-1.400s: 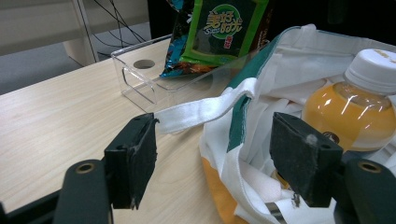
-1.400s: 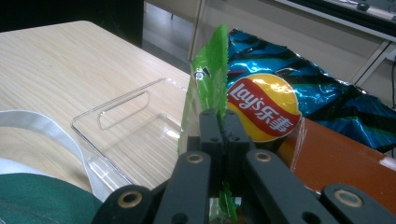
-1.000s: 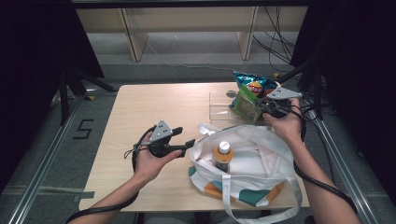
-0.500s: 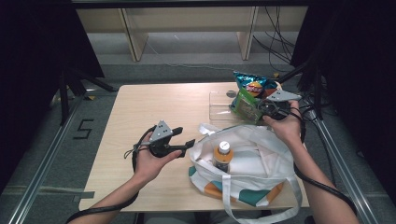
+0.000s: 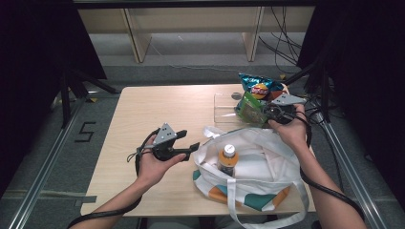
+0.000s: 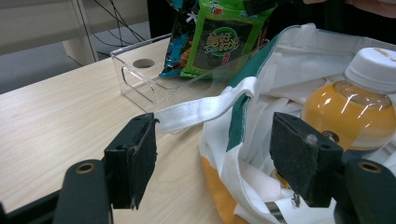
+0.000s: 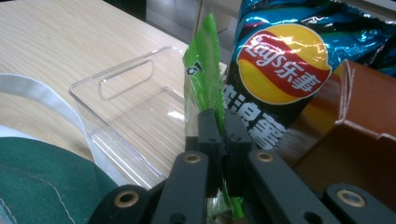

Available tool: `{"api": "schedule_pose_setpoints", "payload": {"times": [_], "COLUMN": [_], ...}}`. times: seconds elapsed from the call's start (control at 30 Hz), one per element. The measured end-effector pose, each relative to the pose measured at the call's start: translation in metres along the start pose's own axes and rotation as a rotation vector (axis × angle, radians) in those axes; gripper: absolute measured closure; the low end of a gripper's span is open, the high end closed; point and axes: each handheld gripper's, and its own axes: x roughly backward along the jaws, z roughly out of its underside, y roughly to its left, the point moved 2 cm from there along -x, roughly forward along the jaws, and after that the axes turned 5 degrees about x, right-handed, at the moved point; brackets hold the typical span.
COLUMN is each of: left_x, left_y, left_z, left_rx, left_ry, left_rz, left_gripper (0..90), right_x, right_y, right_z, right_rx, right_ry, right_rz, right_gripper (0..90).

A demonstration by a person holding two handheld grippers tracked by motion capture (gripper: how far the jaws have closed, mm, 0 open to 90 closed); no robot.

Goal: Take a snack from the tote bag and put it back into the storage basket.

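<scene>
Grip: the right gripper (image 7: 219, 140) has its jaws clenched on the thin flat green snack packet (image 7: 205, 79) — pinched at the lower edge, the packet standing upright with its long axis running up from the jaws.

Where the packet is: at the 2 o'clock corner of the light wooden table (image 5: 157, 109), standing in the clear plastic rectangular tray (image 5: 224, 107), just in front of the blue-and-black glossy crisp bag (image 5: 258, 86).

Deciding relation: the white canvas tote bag with green and orange trim (image 5: 258, 176) lies toward 6 o'clock from the packet, its mouth open upward; the right hand (image 5: 291, 131) is the nearer one (it is already on the packet), so the likely move is a lift out and a short carry back toward the person.

Tote contents: an orange-juice bottle with a white cap (image 5: 228, 160), upright near the bag's 9 o'clock side.

Tray contents: the packet and the crisp bag, with a brown cardboard box (image 7: 355, 126) beside them.

Other hand: the left gripper (image 6: 224, 154) has its jaws released — spread wide at the tote's 9 o'clock rim, a white strap (image 6: 205, 107) lying between them, untouched.
</scene>
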Motion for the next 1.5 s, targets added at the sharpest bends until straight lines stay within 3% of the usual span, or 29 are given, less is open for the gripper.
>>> {"api": "schedule_pose_setpoints", "payload": {"times": [0.5,0.77,1.5], "left_x": [-0.0004,-0.0002,-0.0001], "left_y": [-0.0001,0.0,0.0], "left_z": [0.0003,0.0,-0.0001], "left_rx": [0.0,-0.004,0.0], "left_ry": [0.004,0.001,-0.001], "left_rz": [0.0,0.002,-0.001], "left_gripper": [31.5,31.5,31.5], "right_x": [-0.0022,-0.0038,0.0001], "right_y": [0.0002,-0.0001,-0.0007], "right_z": [0.0036,0.0051,0.0071], "right_rx": [-0.007,-0.004,-0.012], "right_ry": [0.023,0.01,0.028], "right_rz": [-0.007,0.001,0.002], "right_gripper": [88.2,87.4,76.0]}}
